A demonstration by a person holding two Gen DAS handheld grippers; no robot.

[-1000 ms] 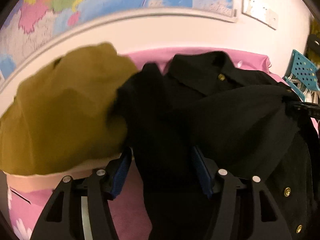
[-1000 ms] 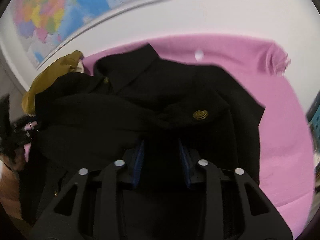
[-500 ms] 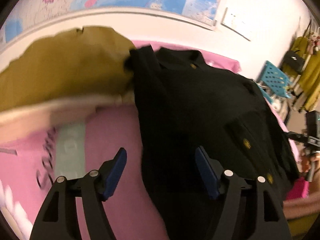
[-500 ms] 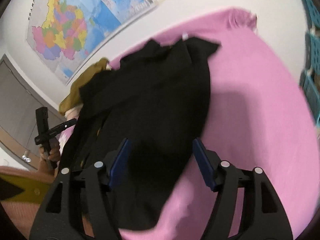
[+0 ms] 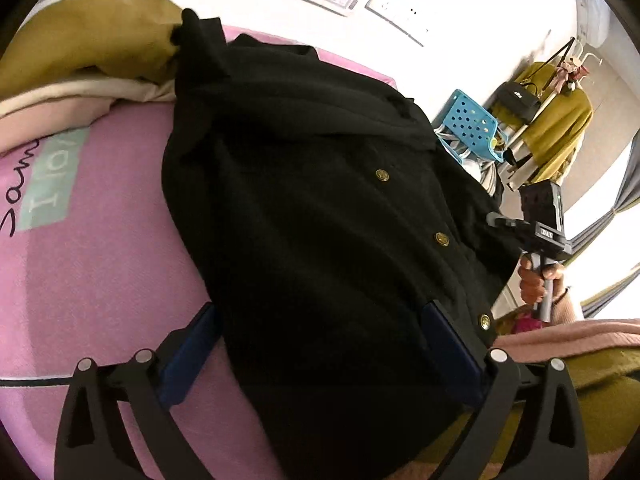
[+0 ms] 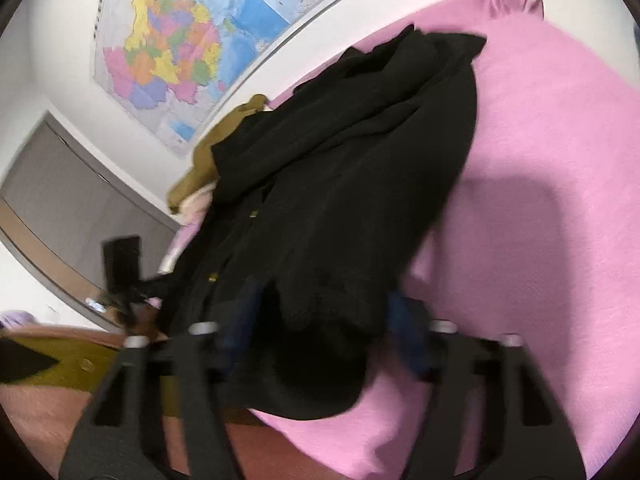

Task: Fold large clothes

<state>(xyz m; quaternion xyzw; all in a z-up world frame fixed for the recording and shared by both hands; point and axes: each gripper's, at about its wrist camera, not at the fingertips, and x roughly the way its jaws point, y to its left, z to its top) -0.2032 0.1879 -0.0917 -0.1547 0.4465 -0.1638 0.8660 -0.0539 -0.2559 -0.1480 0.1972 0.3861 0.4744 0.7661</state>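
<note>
A large black coat with brass buttons [image 5: 320,216] lies folded lengthwise on the pink bed cover [image 5: 92,264]; it also shows in the right wrist view [image 6: 344,200]. My left gripper [image 5: 320,356] is open, its blue pads on either side of the coat's near end, not clamping it. My right gripper [image 6: 320,332] is open too, its blurred fingers straddling the coat's hem near the bed's edge [image 6: 360,432]. In the left wrist view the right gripper's body [image 5: 540,224] is held in a hand beyond the coat.
An olive garment [image 5: 88,36] on cream and pink bedding [image 5: 68,100] lies at the head of the bed. A blue perforated basket [image 5: 472,128] and a rack with a mustard garment [image 5: 556,120] stand past the bed. A map [image 6: 192,36] hangs on the wall.
Both grippers have opened and let go of the coat, then pulled back toward the near end. The coat now lies flat, folded lengthwise.
</note>
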